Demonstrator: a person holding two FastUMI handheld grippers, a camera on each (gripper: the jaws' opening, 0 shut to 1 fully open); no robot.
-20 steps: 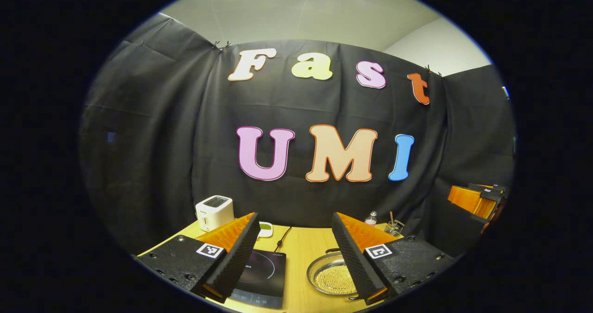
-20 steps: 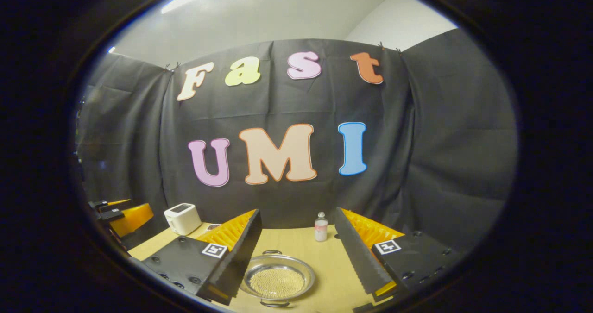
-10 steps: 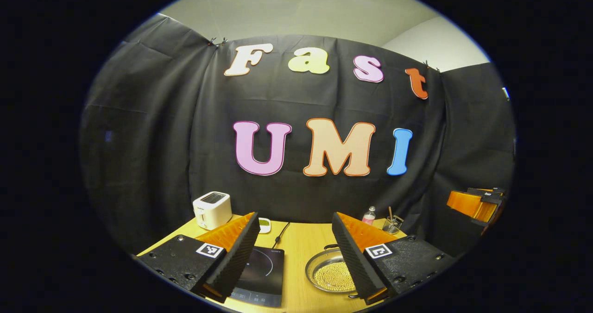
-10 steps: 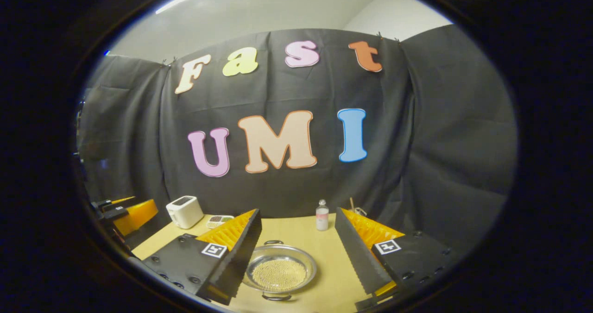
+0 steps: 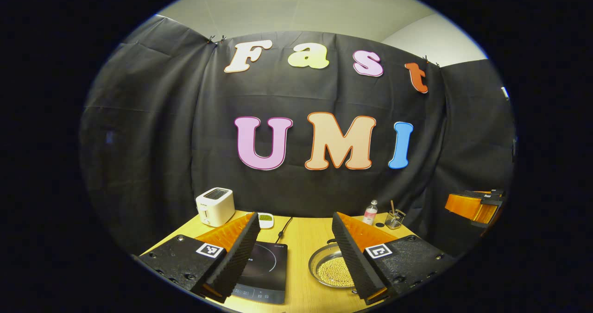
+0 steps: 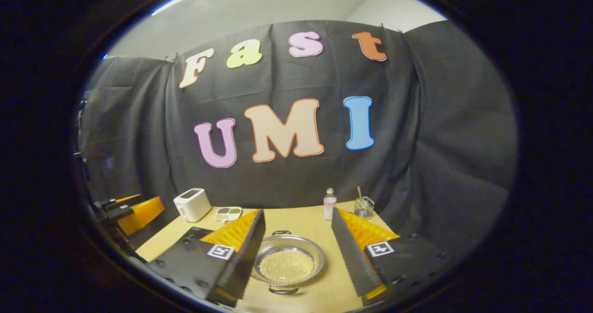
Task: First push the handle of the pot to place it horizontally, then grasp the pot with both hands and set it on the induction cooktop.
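A shallow steel pot point(image 5: 328, 270) filled with small pale beads sits on the wooden table point(image 5: 301, 243), right of the black induction cooktop point(image 5: 266, 271). In the right gripper view the pot point(image 6: 287, 262) lies between my fingers, with one loop handle point(image 6: 281, 233) at its far side and the other point(image 6: 282, 291) at its near side. My left gripper point(image 5: 295, 218) hovers open above the cooktop and pot. My right gripper point(image 6: 298, 213) hovers open over the pot. Each gripper also shows at the other view's edge: the right one point(image 5: 475, 206) and the left one point(image 6: 132, 209).
A white toaster point(image 5: 214, 206) stands at the back left beside a small white dish point(image 5: 265, 219). The cooktop's cable point(image 5: 282, 229) runs toward the wall. A small bottle point(image 6: 329, 204) and a glass with a stick point(image 6: 363, 207) stand at the back right.
Both views have tipped downward, so more of the table, cooktop and pot shows. Both grippers stay open and hold nothing.
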